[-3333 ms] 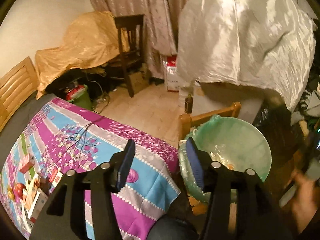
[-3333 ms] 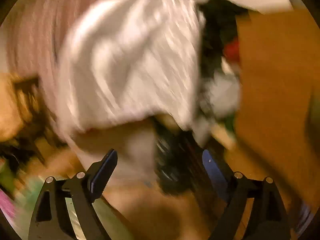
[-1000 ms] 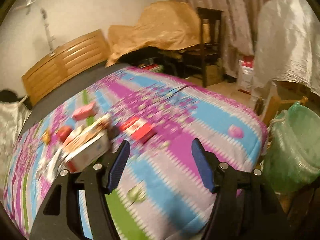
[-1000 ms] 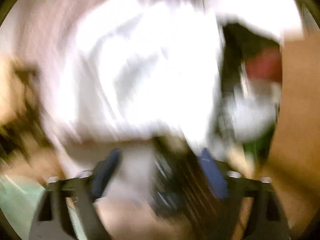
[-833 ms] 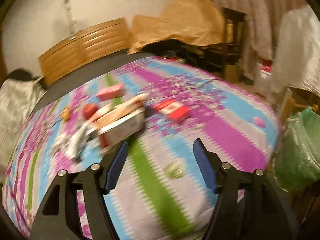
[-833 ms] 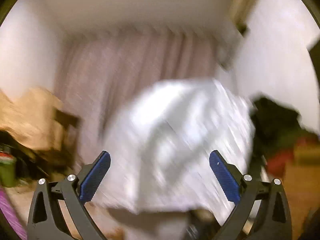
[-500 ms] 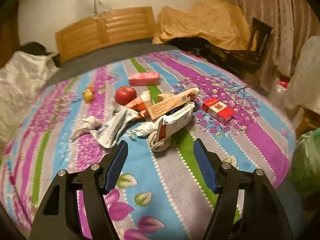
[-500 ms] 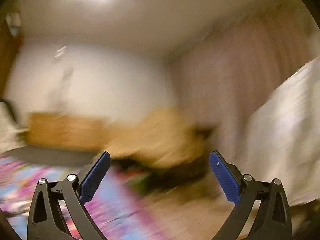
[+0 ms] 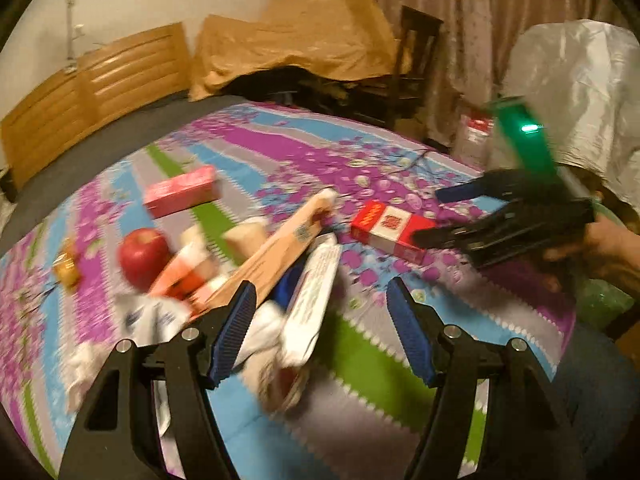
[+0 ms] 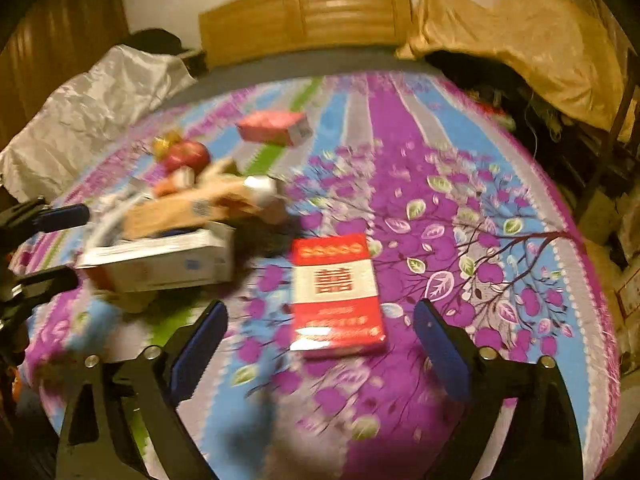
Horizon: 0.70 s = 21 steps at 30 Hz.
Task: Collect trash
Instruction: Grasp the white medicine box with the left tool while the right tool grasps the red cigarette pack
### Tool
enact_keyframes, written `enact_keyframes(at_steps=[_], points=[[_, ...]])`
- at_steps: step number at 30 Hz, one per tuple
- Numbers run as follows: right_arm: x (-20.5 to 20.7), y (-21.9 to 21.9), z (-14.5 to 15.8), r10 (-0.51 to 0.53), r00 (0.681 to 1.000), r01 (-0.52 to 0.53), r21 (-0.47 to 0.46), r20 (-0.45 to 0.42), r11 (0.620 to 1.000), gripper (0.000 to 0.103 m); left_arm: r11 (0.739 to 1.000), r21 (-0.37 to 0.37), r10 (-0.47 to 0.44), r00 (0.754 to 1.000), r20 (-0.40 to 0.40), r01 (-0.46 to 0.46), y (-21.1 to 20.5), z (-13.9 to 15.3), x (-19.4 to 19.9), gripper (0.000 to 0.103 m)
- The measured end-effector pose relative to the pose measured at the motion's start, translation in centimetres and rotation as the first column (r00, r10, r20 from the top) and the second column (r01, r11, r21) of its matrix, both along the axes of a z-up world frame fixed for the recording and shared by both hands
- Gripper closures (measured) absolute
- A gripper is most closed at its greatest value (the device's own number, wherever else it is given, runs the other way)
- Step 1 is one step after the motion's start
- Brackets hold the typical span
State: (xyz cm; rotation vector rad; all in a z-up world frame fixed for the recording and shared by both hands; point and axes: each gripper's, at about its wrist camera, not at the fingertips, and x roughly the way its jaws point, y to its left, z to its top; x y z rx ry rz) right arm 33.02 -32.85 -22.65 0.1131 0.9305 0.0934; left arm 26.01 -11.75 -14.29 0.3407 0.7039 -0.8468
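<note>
A heap of trash lies on the flowered bedspread (image 9: 360,360): a white box (image 9: 316,296), a long brown carton (image 9: 276,256) and crumpled paper. A red apple (image 9: 144,252) and a pink box (image 9: 180,190) lie behind the heap. My left gripper (image 9: 322,332) hovers open just above the heap, its pads touching nothing. A red cigarette pack (image 10: 336,292) lies flat in front of my right gripper (image 10: 320,344). That gripper's jaws are closing, and the pack lies past the tips, untouched. In the left wrist view the right gripper (image 9: 440,214) reaches in beside the pack (image 9: 390,226).
A wooden headboard (image 10: 304,12) stands at the far end of the bed. A tan cloth (image 9: 304,36) covers a heap by a dark chair (image 9: 416,64). White sheeting (image 9: 576,92) is at the right, grey sheeting (image 10: 92,100) at the left. A green-lined bin (image 9: 604,304) is at the bed's right edge.
Both views have swung from the bin and the room onto the bed. The left gripper has come down close over the heap. The right gripper now faces the red pack, its jaws a little narrower.
</note>
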Motion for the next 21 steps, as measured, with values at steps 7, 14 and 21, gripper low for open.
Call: enact_keyframes(at_steps=[7,14,21], points=[[1.8,-1.0,-3.9,-0.020,0.995,0.026,0.066,-0.093,0.997,0.043,0.997,0.017,-0.073,0.991,-0.112,0.076,-1.9,-2.9,1.3,0.103],[0.4,-1.2,-2.6,-0.042,0.996,0.048,0.085,-0.075,0.995,0.044,1.000,-0.009,-0.023,0.998,-0.062,0.022,-0.7,-1.1,0.1,0.103],[-2.6,-2.1,0.2,-0.090,0.996,0.093,0.128,-0.022,0.988,0.044,0.980,0.151,-0.131,0.991,0.016,0.127,-3.5,-3.3,-2.0,0.031]])
